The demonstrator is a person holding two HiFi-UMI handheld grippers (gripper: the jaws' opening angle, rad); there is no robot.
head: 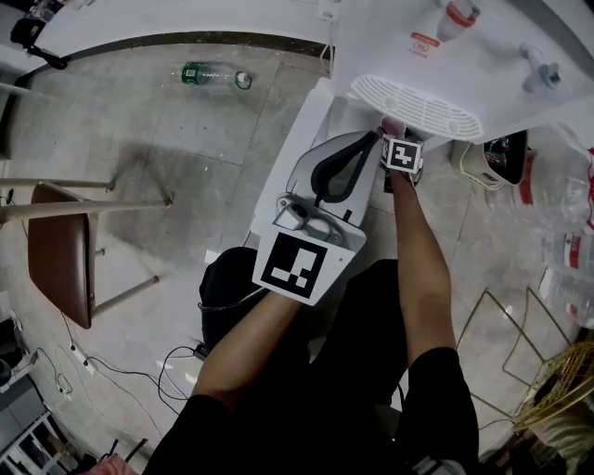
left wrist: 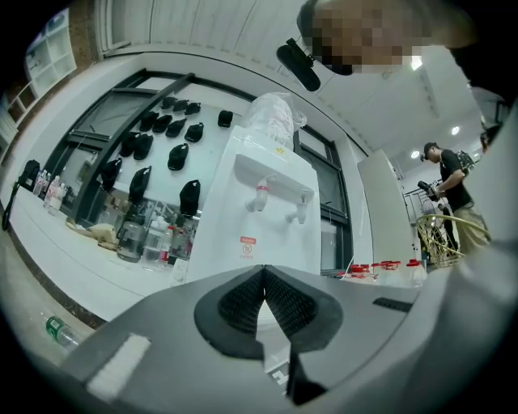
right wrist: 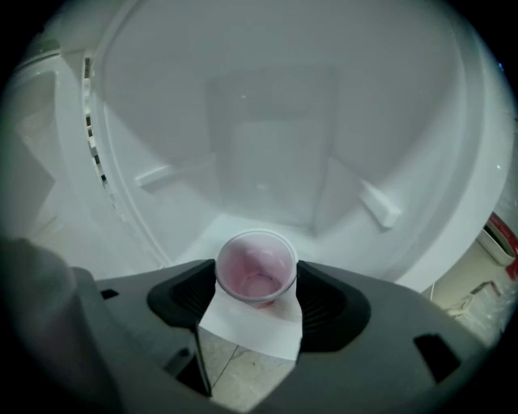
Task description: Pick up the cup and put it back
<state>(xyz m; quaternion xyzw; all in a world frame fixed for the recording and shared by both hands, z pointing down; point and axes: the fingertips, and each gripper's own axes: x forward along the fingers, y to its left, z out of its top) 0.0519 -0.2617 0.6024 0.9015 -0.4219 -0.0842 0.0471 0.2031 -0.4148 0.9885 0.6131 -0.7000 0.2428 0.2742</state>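
A small pink cup (right wrist: 256, 270) stands upright on the white ledge (right wrist: 251, 327) of the water dispenser's alcove (right wrist: 267, 162). My right gripper (right wrist: 256, 279) is round it, with a dark pad against each side of the cup. In the head view the right gripper (head: 392, 132) reaches under the dispenser's white drip grille (head: 418, 107), and only a pink bit of the cup (head: 391, 123) shows there. My left gripper (head: 365, 146) hovers just left of it, shut and empty. In the left gripper view its pads meet at the left gripper's tip (left wrist: 264, 272), which faces the dispenser (left wrist: 259, 226).
The dispenser's red tap (head: 455, 14) and blue tap (head: 540, 70) stick out above the grille. A plastic bottle (head: 213, 76) lies on the floor, and a brown chair (head: 60, 250) stands at left. Large water jugs (head: 566, 199) and a gold wire rack (head: 520, 339) are at right.
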